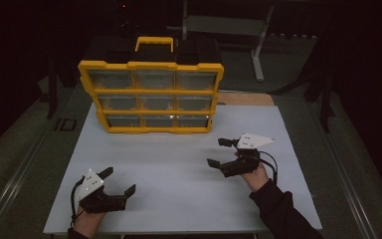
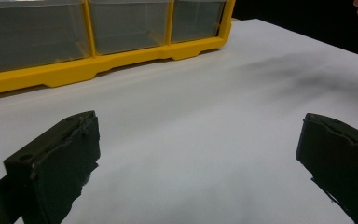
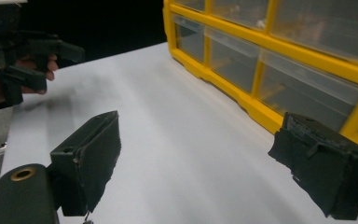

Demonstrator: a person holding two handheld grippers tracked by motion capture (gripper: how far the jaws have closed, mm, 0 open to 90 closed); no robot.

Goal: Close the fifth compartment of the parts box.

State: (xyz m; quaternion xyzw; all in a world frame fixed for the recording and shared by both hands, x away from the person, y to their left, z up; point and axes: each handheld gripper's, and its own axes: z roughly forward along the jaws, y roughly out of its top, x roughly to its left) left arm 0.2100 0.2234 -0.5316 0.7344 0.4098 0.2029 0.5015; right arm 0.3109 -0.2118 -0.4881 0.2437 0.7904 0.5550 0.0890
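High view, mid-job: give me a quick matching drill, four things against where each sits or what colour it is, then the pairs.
Things:
1. left tongs
2. right tongs
3. drawer cabinet
4. carry handle

Places or colours:
A. yellow frame with clear drawers, at the far side of the white table
B. open, near left corner
C. yellow, on top of the cabinet
D. open, right of centre, nearer the cabinet

Pairs: 1-B, 2-D, 3-A, 4-C

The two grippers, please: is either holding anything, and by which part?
Nothing is held. The left gripper and right gripper both have jaws wide open over the white table, apart from the yellow drawer cabinet.
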